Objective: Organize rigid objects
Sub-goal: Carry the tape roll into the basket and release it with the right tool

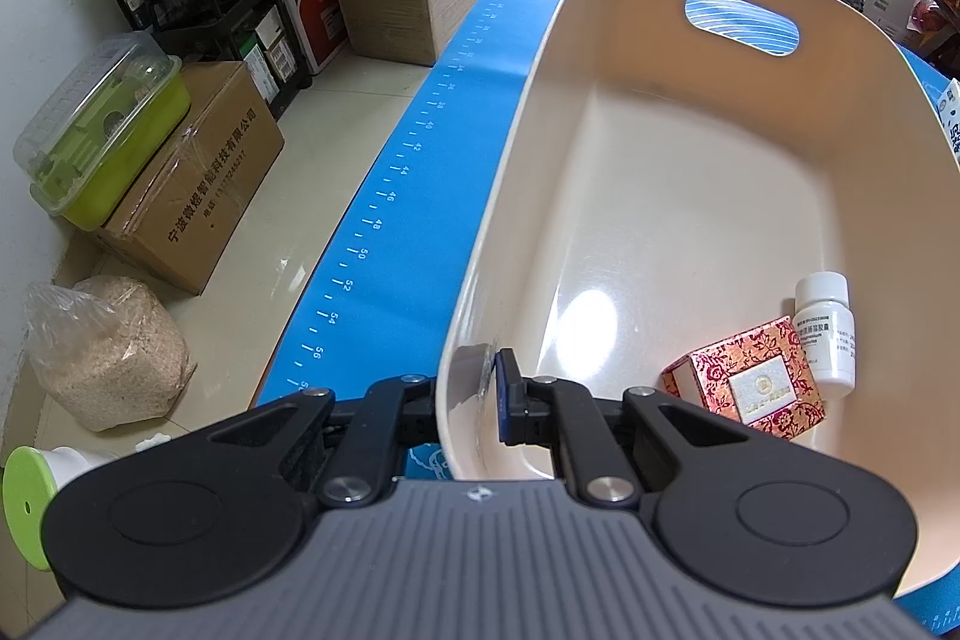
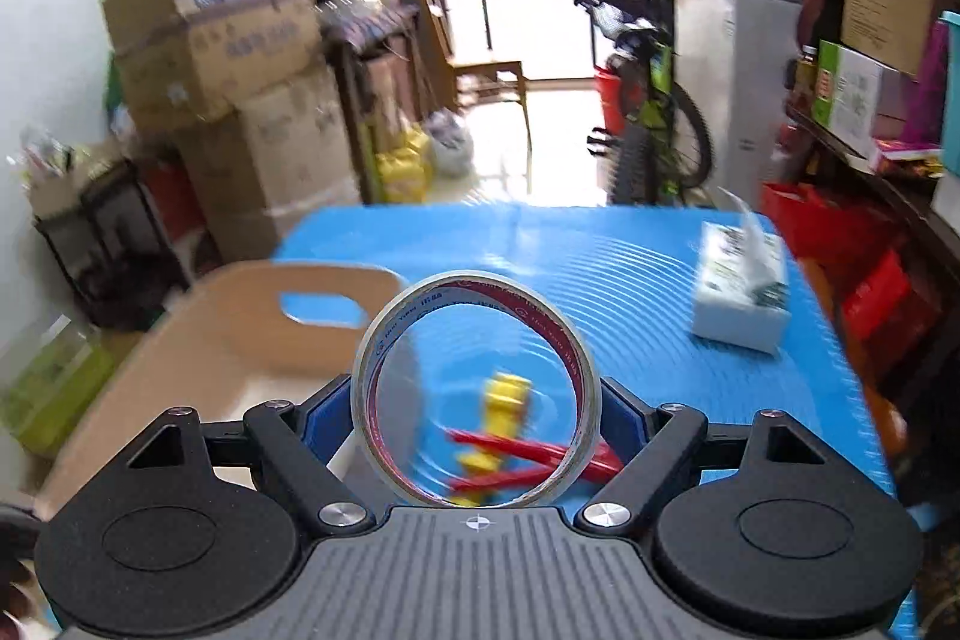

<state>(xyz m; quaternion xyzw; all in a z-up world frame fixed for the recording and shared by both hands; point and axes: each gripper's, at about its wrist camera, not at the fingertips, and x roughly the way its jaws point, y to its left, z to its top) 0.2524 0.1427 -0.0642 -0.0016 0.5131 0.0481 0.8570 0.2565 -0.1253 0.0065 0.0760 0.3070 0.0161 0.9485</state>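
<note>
I am mid-carry: my right gripper (image 2: 477,424) has its blue pads pressed against both sides of a roll of clear tape (image 2: 476,391), held upright above the blue mat (image 2: 600,268), while my left gripper (image 1: 480,394) is clamped shut on the near rim of the cream basket (image 1: 690,160), steadying it. I judge the next move is to swing the tape left over the basket, where a patterned red box (image 1: 747,379) and a white bottle (image 1: 825,328) already lie, then spread the jaws. My right points gently downward; my left tips steeply down.
</note>
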